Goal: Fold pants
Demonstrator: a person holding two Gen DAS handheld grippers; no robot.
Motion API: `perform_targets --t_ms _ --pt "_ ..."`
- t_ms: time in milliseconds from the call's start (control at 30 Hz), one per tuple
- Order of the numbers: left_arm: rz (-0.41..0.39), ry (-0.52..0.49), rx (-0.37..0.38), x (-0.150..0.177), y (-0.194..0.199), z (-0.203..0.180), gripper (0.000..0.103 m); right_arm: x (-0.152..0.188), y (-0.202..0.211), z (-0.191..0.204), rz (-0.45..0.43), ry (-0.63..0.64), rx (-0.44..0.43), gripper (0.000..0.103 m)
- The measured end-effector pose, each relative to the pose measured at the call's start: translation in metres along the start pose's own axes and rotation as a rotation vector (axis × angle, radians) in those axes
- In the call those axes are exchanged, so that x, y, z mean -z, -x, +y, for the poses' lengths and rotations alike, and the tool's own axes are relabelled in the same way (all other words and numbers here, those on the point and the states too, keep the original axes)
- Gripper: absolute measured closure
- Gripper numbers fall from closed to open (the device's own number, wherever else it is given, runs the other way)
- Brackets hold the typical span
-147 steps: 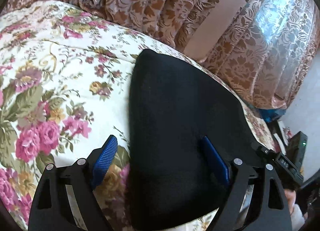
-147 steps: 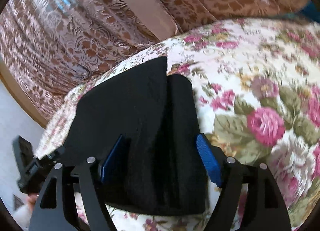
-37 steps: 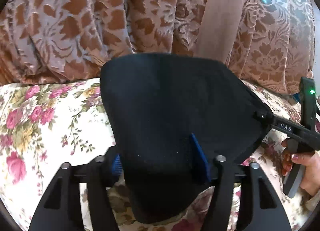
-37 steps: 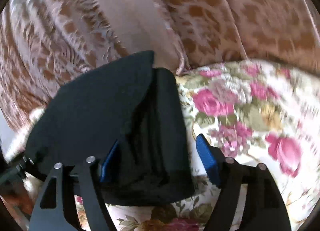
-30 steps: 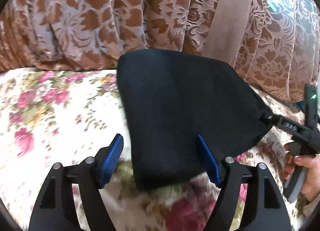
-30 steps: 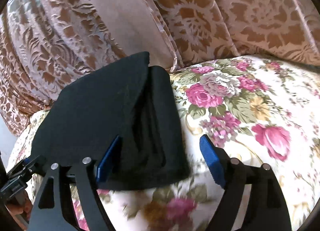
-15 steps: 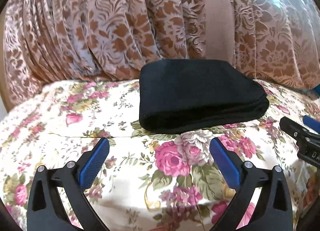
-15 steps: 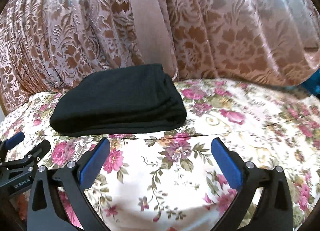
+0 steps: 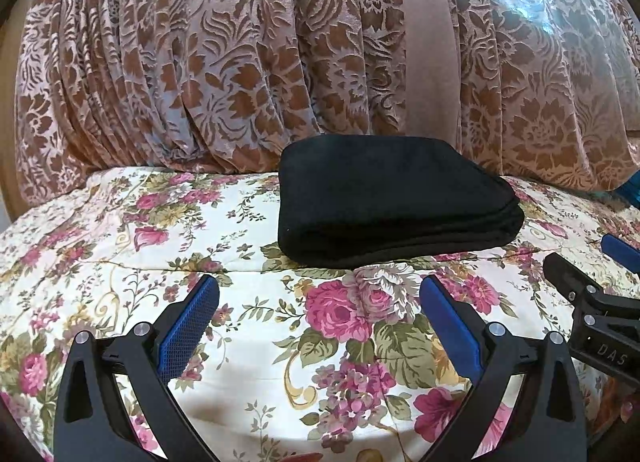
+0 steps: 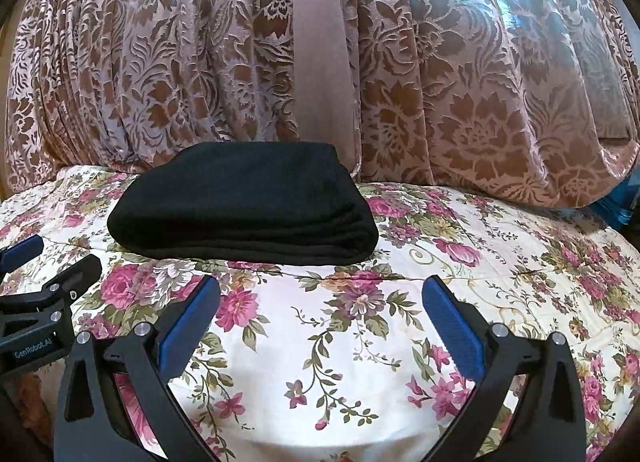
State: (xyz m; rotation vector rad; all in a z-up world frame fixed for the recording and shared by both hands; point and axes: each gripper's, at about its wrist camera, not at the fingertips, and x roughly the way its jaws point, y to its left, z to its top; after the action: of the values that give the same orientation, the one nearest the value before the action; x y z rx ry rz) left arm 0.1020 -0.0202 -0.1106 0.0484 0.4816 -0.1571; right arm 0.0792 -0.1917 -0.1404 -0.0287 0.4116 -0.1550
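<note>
The black pants (image 9: 392, 197) lie folded into a thick flat stack on the floral bedspread (image 9: 120, 246), close to the curtain. They also show in the right wrist view (image 10: 248, 205). My left gripper (image 9: 320, 314) is open and empty, held back from the stack's near edge. My right gripper (image 10: 320, 314) is open and empty too, off the stack's near right corner. Each gripper shows at the edge of the other's view: the right one (image 9: 592, 286), the left one (image 10: 44, 274).
A brown and pink patterned curtain (image 9: 240, 61) hangs right behind the stack, with a plain beige band (image 10: 320, 53) down it. A blue object (image 10: 616, 209) sits at the bed's far right edge. Floral bedspread (image 10: 500, 254) spreads around the stack.
Both grippers let go of the pants and opened wide. They drew back toward me, leaving the folded stack lying on the bed by the curtain.
</note>
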Motion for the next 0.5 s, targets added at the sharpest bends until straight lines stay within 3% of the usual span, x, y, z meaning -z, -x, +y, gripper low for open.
perform_targets --t_ms 500 --pt "-0.035 0.005 -0.009 0.0019 0.0052 -0.0005 0.004 0.0030 0.0038 0.0001 -0.025 -0.005 -0.005 0.002"
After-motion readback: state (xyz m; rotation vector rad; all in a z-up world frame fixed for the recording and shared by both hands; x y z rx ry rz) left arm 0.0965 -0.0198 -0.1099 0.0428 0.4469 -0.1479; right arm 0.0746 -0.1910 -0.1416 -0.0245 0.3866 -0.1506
